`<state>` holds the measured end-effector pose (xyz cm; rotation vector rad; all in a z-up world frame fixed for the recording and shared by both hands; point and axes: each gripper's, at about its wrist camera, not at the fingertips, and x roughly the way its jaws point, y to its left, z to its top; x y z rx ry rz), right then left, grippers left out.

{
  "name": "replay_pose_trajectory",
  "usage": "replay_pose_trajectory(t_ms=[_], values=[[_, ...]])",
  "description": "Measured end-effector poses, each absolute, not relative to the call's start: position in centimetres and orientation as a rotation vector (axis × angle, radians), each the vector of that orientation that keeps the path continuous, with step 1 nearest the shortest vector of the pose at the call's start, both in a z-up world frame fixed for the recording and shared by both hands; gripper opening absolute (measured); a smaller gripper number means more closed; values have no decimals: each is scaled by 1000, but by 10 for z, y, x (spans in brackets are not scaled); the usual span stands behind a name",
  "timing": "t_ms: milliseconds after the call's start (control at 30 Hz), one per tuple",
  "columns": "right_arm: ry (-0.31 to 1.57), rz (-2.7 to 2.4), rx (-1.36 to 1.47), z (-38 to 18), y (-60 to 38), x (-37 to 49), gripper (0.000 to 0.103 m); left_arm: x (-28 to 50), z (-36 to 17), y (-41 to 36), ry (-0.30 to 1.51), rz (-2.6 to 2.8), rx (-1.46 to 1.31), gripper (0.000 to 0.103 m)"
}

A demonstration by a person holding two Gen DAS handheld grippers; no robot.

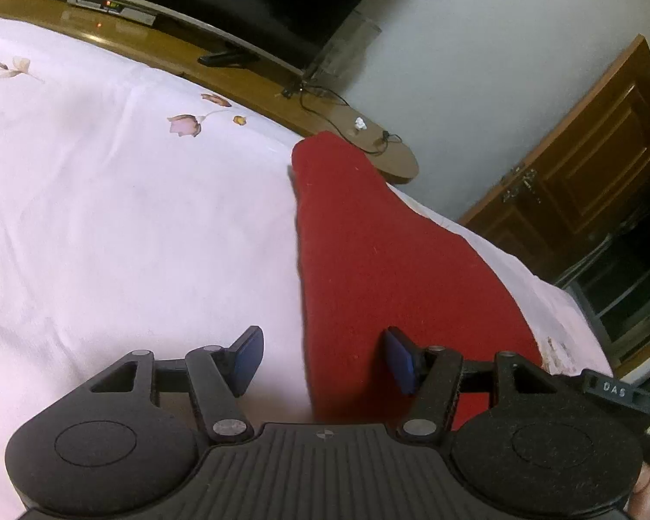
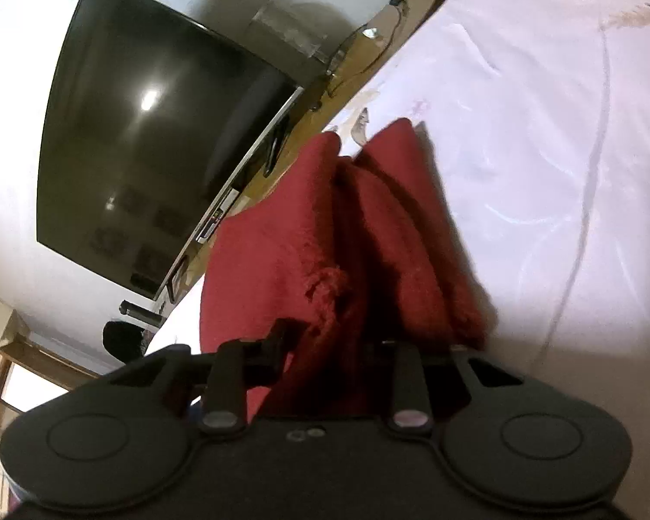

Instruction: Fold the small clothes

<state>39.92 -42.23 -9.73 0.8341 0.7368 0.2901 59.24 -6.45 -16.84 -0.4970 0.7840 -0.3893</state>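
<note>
- Left wrist view shows the red cloth (image 1: 368,260) lying flat on the white sheet (image 1: 108,216), a long strip that runs away from the camera toward the wooden shelf (image 1: 281,104) at the bed's far edge.
- Left gripper (image 1: 323,357) hangs over the cloth's near end with its jaws apart: one blue pad (image 1: 249,357) is over bare sheet, the other over red fabric, and the cloth's long edge passes between them. Neither pad presses on anything.
- Right wrist view shows the same cloth bunched into thick ridges and lifted toward the right gripper (image 2: 329,346). Fabric fills the gap between its fingers and hides the tips, so it reads as clamped on the cloth, with a frayed tuft right at the grip.
- Beyond the cloth stand a dark TV (image 2: 151,130) and loose cables (image 1: 346,117) on the shelf.
- Likely step: one end is raised for a fold while the left side lines up to take the other edge.
- Risks, as judgement:
  - The right-hand hold is on a bunch rather than a clean corner; layers could slip out unevenly and leave a crooked fold.
  - If the left jaws close where they are, they may pinch sheet along with cloth and drag the bedding.
  - The far end lies close to the bed's edge; a pull that way could tip it onto the shelf and cables.
</note>
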Motion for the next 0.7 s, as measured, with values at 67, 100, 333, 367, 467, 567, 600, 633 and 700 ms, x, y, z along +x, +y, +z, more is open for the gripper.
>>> replay_pose_trajectory(t_ms=[67,100,333,367,467,567,600,633,700], values=[[736,297,821,-96,-419,400,38,593,-169,-65,785,-391,-496,60],[734,305,824,-96,-418,401,40,593,-169,-65,785,-392,-496,60],[613,277,614,-57,-396,389,11,592,-156,-76,766,-392,-428,60],[589,281,590,-50,-394,386,11,592,-154,-78,764,-402,-432,60],[541,267,542,-38,-391,372,11,590,-149,-85,754,-428,-416,60],[548,209,573,-49,-401,366,11,593,-152,-96,784,-424,-362,60],[579,177,582,-59,-404,370,11,595,-156,-99,802,-422,-356,62],[646,141,604,-77,-408,379,11,597,-158,-99,809,-422,-369,66],[667,134,693,-98,-418,385,11,599,-159,-96,824,-418,-390,66]])
